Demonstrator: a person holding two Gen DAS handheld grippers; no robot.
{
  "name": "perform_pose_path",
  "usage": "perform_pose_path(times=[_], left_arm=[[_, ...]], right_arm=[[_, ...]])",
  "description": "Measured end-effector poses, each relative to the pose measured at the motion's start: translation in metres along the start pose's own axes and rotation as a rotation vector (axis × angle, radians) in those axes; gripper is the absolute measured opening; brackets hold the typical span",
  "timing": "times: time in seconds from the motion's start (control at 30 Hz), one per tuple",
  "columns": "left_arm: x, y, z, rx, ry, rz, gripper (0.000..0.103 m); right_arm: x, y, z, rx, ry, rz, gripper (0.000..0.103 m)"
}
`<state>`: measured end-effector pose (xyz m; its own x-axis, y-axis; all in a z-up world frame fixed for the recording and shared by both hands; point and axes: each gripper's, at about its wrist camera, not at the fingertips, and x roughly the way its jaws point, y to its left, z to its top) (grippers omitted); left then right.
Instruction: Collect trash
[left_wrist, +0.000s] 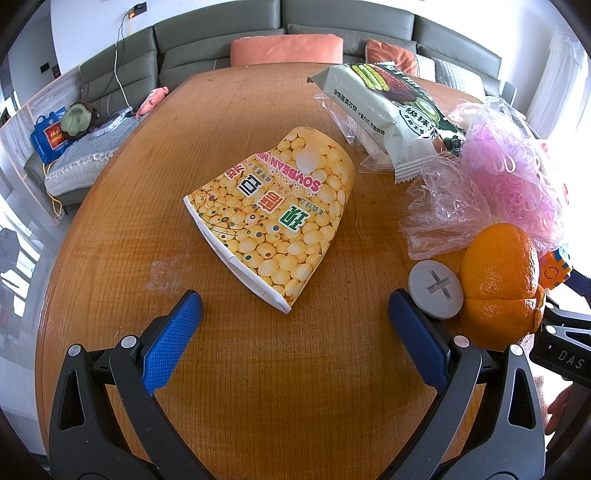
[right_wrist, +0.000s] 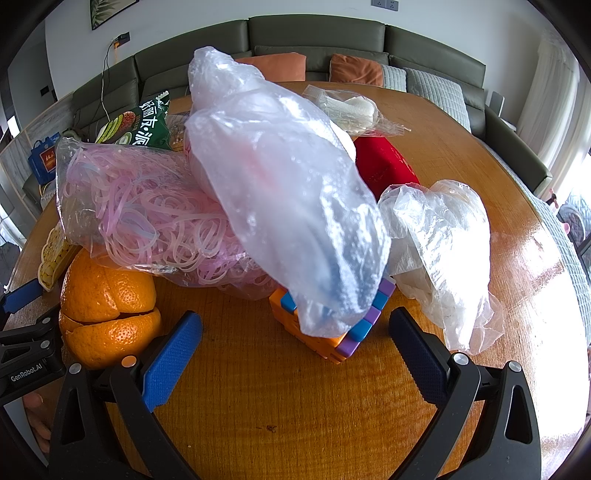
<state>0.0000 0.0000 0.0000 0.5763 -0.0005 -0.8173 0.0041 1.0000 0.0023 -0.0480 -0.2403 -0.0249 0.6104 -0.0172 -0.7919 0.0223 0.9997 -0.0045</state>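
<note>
Two hand-held grippers hover low over a round wooden table (left_wrist: 110, 295), each level and aimed across the tabletop toward a grey-green sofa (left_wrist: 221, 40). The left gripper (left_wrist: 295, 332) has its blue-padded tongs spread wide and empty, framing a flattened yellow paper soybean-milk cup (left_wrist: 273, 218) that lies on its side just ahead. A grey plastic disc with a cross slot (left_wrist: 436, 290) touches a split orange (left_wrist: 498, 288) beside the left gripper's right finger. The right gripper (right_wrist: 295, 350) is likewise wide and holding nothing, facing a crumpled clear plastic bag (right_wrist: 280, 192) draped over an orange-and-purple block toy (right_wrist: 354, 332). A clear bag of pink rubber bands (right_wrist: 147, 214) rests against the orange, a second crumpled clear bag (right_wrist: 443, 258) lies to the right.
</note>
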Motion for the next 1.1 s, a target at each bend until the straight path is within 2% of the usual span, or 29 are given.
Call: perform_pose_path(times=[0.63,1.1], left_arm=[[0.0,0.0,0.0,0.0,0.0,0.0,0.097],[0.002,0.0,0.0,0.009,0.0,-0.004,0.097]], right_arm=[[0.0,0.0,0.0,0.001,0.0,-0.001,0.101],[0.009,0.008,0.02,0.004,0.002,-0.003,0.101]])
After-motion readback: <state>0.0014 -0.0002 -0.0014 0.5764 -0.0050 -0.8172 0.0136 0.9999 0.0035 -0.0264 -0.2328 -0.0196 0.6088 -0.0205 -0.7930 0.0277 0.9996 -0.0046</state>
